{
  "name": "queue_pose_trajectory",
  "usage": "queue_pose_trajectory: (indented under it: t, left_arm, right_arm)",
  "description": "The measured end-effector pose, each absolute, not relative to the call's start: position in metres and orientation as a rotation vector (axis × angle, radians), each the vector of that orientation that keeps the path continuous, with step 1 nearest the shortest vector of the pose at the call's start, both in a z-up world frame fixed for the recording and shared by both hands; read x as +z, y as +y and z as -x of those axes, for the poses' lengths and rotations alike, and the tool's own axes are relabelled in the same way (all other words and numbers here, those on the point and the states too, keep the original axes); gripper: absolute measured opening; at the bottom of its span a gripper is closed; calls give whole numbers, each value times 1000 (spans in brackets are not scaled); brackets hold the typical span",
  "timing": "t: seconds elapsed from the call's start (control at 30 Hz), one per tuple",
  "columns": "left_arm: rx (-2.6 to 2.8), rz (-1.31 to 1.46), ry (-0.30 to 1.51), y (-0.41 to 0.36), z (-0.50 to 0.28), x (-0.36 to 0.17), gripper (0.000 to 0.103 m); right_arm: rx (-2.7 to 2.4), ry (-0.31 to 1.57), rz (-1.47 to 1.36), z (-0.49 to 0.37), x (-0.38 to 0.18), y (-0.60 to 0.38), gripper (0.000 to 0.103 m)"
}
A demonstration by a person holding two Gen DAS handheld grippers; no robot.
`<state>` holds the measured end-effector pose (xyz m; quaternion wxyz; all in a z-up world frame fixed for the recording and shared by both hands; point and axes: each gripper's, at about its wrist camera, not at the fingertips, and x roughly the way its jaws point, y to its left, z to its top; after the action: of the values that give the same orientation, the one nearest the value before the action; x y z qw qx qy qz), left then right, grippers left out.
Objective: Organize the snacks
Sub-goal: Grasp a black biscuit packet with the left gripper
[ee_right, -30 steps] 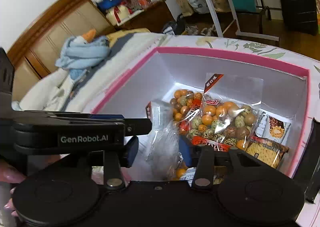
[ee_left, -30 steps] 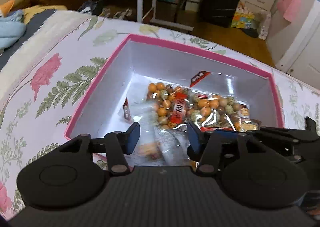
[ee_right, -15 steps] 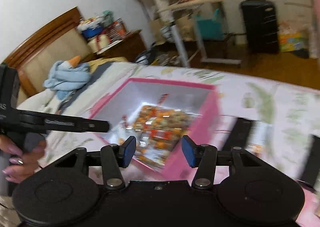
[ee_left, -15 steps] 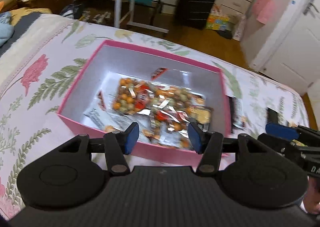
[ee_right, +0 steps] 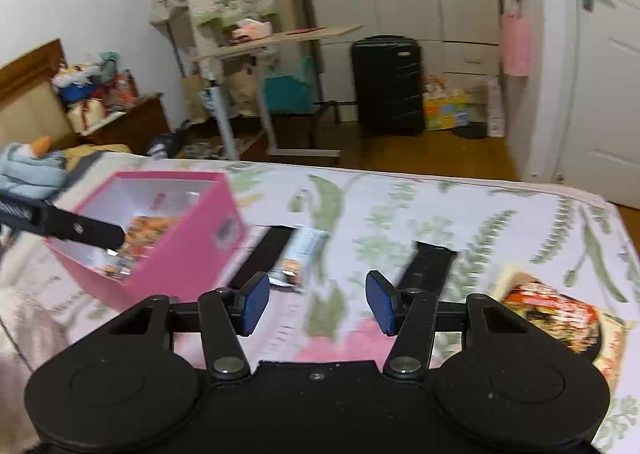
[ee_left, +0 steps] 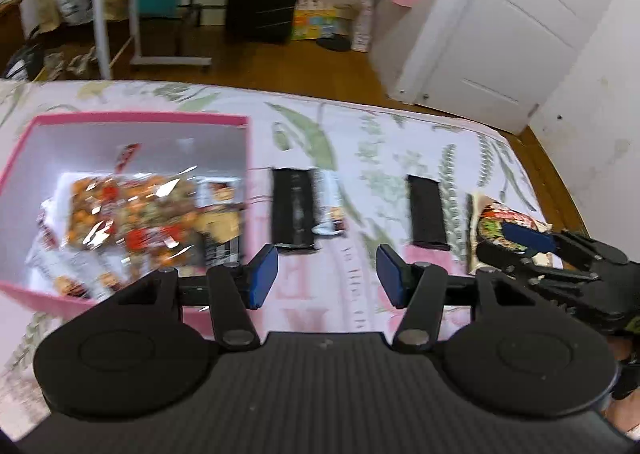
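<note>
**Pink box part-filled, more snacks loose on the bedspread**

While both tongs hang spread and empty over the floral bedspread (ee_right: 400,214), the pink box (ee_left: 132,119) sits at the left of it, a square-cornered carton with white inner walls. Inside lies a heap of snack bags (ee_left: 136,214): clear, glossy wrappers showing round orange and green pieces, with red labels; finer detail is blurred. Just right of the box, on the cloth, lie a flat black packet (ee_left: 293,210) and a pale wrapped bar (ee_left: 330,206) touching it. Farther right is a second black packet (ee_left: 427,214), and beside that a crinkled red-and-yellow noodle pack (ee_right: 560,314). The left gripper (ee_left: 325,276) has its blue pads wide apart, gripping nothing, above the cloth beside the box's near corner. The right gripper (ee_right: 316,304) is likewise released, its pads touching no snack.
</note>
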<state>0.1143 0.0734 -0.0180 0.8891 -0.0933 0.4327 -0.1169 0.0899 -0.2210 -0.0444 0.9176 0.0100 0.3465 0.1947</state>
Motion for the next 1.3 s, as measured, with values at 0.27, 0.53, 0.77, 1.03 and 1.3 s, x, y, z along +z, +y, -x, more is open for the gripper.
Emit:
queue_pose_trajectory:
  t: [0.27,0.53,0.77,1.03,1.3]
  left_arm:
    - [-259,129,901,27,-138,-44,52]
    - [-272,105,939,2,-156,-75,52]
    - [-375,146,938,-46,-196,-102,50]
    - [-495,165,1018,-101,-257,-145,50]
    - [-514,183,1104,-106,-283,-171,41]
  right_arm:
    - [294,721,-14,-90,-74,-248,59]
    - [219,732,-54,-86,-84,-283,60]
    - [378,753,-34,-117,-110,-275,60]
    - [284,718,185,-166,-158,-232,77]
    - [357,769,34,-190,-174,-238,86]
